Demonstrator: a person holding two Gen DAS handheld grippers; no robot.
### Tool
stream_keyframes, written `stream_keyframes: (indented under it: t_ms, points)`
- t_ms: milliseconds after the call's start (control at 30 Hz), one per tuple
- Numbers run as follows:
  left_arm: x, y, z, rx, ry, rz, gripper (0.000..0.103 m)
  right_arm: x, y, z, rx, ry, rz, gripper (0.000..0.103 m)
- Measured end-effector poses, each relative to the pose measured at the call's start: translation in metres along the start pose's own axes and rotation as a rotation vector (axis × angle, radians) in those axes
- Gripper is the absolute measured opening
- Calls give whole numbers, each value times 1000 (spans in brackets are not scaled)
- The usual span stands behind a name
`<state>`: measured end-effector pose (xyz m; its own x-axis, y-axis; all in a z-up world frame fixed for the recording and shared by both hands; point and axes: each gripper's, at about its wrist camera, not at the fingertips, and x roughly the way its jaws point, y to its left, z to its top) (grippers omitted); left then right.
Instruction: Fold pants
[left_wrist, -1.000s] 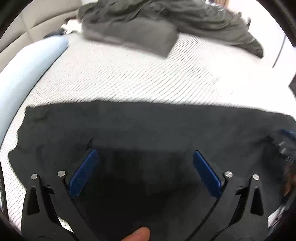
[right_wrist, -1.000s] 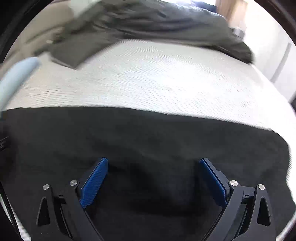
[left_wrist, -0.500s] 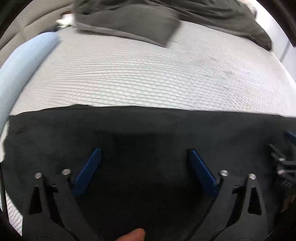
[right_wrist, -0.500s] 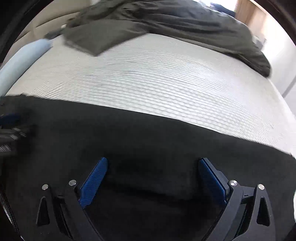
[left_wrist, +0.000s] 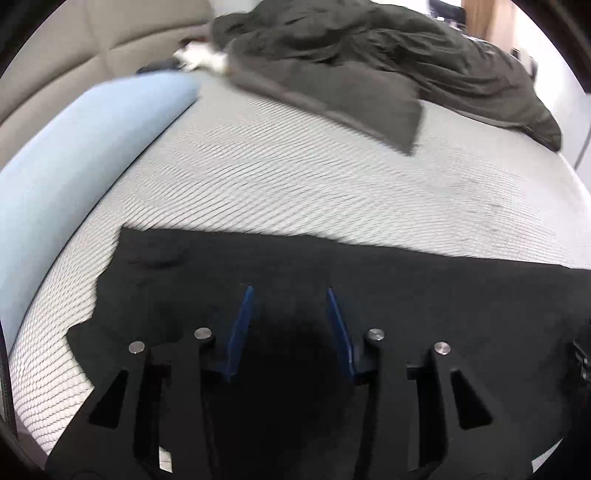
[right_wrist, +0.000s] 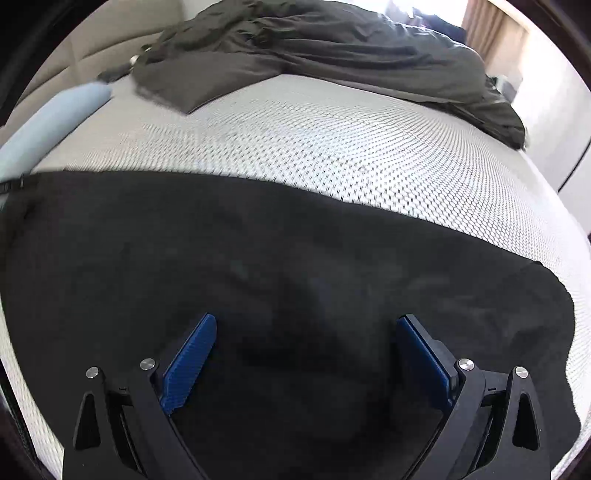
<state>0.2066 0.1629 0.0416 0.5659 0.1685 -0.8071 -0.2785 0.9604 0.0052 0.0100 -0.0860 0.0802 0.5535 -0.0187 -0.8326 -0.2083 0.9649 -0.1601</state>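
Pale, finely ribbed bedding covers the mattress that serves as the work surface, with a padded headboard behind it. At the far left lies a light blue bolster, and across the back sprawls a rumpled dark grey duvet, well clear of the work.

Nearer the cameras, the black pants lie spread across the front of the bed as a long flat band with a straight far edge. In the left wrist view their left end shows a ragged corner and a few small wrinkles; in the right wrist view the cloth runs on rightwards to a rounded end near the mattress edge.

The left gripper hangs low over the fabric close to that left end. Its jaws have just been closing and now stand at a narrow gap; black cloth lies below them, but whether any is pinched I cannot tell, since dark fabric and blur hide the contact. The right gripper sits above the middle-right stretch with its jaws spread wide and nothing held.

Judging by this, the pants look laid out and smoothed, possibly already doubled lengthwise, though layers cannot be made out. The crosswise folds seem still to come, and a first grasp at the left end appears to be starting.
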Motion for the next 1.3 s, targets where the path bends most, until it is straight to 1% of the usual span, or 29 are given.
stream_keyframes:
  t_ms: [33, 67, 133, 167, 233, 300, 367, 400, 433, 467, 500, 533, 567, 600, 633, 700, 733, 767, 833, 900, 967, 1000, 1033, 1067, 1100, 1133, 1200, 1267, 1300]
  points:
    - [7, 18, -4, -11, 29, 14, 35, -5, 2, -8, -14, 7, 11, 100]
    - [14, 34, -7, -8, 51, 38, 30, -11, -8, -22, -21, 11, 16, 100]
    - [28, 65, -15, -17, 71, 110, 25, -14, -9, -35, -38, 19, 6, 100]
    - [30, 78, -18, -38, 70, 137, 22, -15, -4, -34, -42, 18, -2, 100]
    - [13, 104, -28, -86, 42, 123, 8, -17, -12, -43, -28, 17, -10, 100]
    - [-9, 105, -35, -79, -17, 123, 8, -24, -14, -48, -9, 10, -17, 100]
    - [-26, 96, -41, -46, -72, 72, 11, -30, -11, -53, -10, -3, -23, 100]
    - [-30, 89, -47, -12, -71, 6, 12, -35, -8, -55, -13, -12, -20, 100]
    - [-27, 82, -52, 35, -47, -56, 15, -38, -6, -59, -16, -17, -12, 100]
    - [-21, 75, -57, 73, -19, -74, 15, -42, -3, -62, -25, -22, 5, 100]
    - [-11, 72, -62, 106, 11, -47, 15, -44, -2, -68, -34, -26, 17, 100]
    - [-1, 74, -64, 122, 32, 10, 15, -47, -1, -70, -47, -25, 25, 100]
    - [3, 80, -65, 113, 36, 40, 15, -48, 4, -74, -65, -19, 29, 100]
    - [2, 96, -64, 65, 27, 54, 15, -50, -10, -74, -73, -16, 26, 100]
    - [2, 105, -62, 31, 26, 62, 15, -48, -10, -77, -78, -9, 15, 100]
    - [-2, 132, -60, -68, 18, 19, 14, -44, -11, -87, -68, -1, 9, 100]
    - [-8, 138, -61, -98, 6, 2, 14, -47, -13, -99, -60, -3, 10, 100]
    - [-13, 138, -61, -105, -10, 6, 14, -50, -16, -102, -50, -9, 11, 100]
    - [-23, 129, -62, -81, -49, -23, 15, -50, -19, -111, -32, -23, 29, 100]
    - [-18, 117, -66, -42, -31, -46, 19, -58, -17, -115, -29, -31, 75, 100]
    - [5, 115, -61, -58, 43, 31, 19, -59, -22, -114, -34, -41, 131, 100]
    - [6, 110, -59, -72, 44, 26, 19, -62, -20, -116, -39, -44, 142, 100]
    - [1, 103, -55, -67, 28, 3, 19, -65, -17, -118, -45, -48, 148, 100]
    - [-10, 94, -56, -49, 0, -35, 19, -66, -17, -119, -45, -50, 156, 100]
    - [-27, 78, -54, -17, -49, -94, 19, -68, -15, -121, -47, -51, 166, 100]
    - [-39, 67, -56, 5, -74, -125, 20, -71, -12, -123, -50, -55, 180, 100]
    - [-58, 34, -60, 52, -111, -198, 29, -78, -9, -127, -59, -68, 194, 100]
    - [-69, -8, -70, 101, -111, -294, 56, -79, -7, -132, -78, -72, 181, 100]
    - [-69, -30, -72, 123, -101, -329, 61, -77, -6, -135, -85, -63, 173, 100]
